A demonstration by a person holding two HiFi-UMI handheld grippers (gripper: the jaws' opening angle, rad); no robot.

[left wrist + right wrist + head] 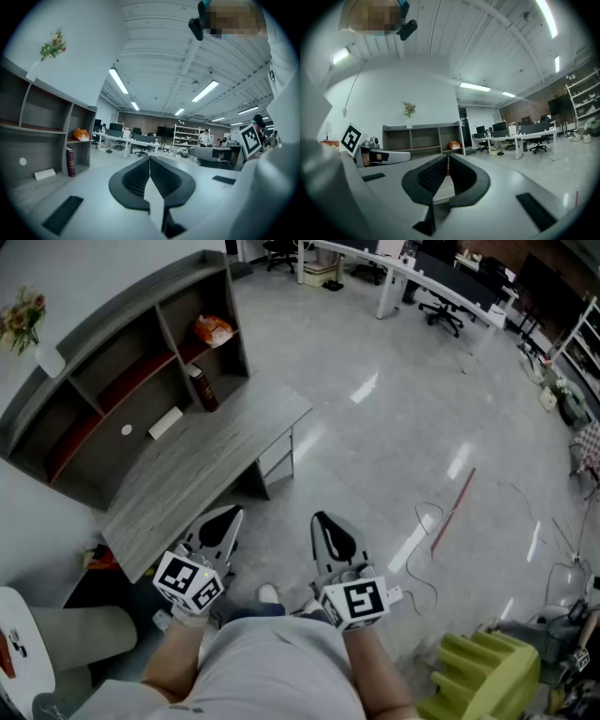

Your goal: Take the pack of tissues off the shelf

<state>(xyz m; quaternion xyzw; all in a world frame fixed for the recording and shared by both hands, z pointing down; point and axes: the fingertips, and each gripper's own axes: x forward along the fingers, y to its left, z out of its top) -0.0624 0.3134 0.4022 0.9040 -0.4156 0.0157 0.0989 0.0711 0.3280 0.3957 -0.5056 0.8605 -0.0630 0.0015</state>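
The pack of tissues (213,330), orange and crumpled, lies in the upper right compartment of the grey shelf unit (112,310) that stands on the wooden desk (202,465). It also shows small in the left gripper view (81,134) and in the right gripper view (454,145). Both grippers are held low, close to the person's body and well short of the desk's front edge. My left gripper (225,517) (150,159) is shut and empty. My right gripper (323,519) (447,159) is beside it, also shut with nothing in it.
A dark red book (202,388) stands under the tissues' compartment, and a flat white box (166,422) lies on the desk. A vase of flowers (28,320) tops the shelf. Cables (441,521) trail on the floor; a yellow-green object (487,671) is at the lower right.
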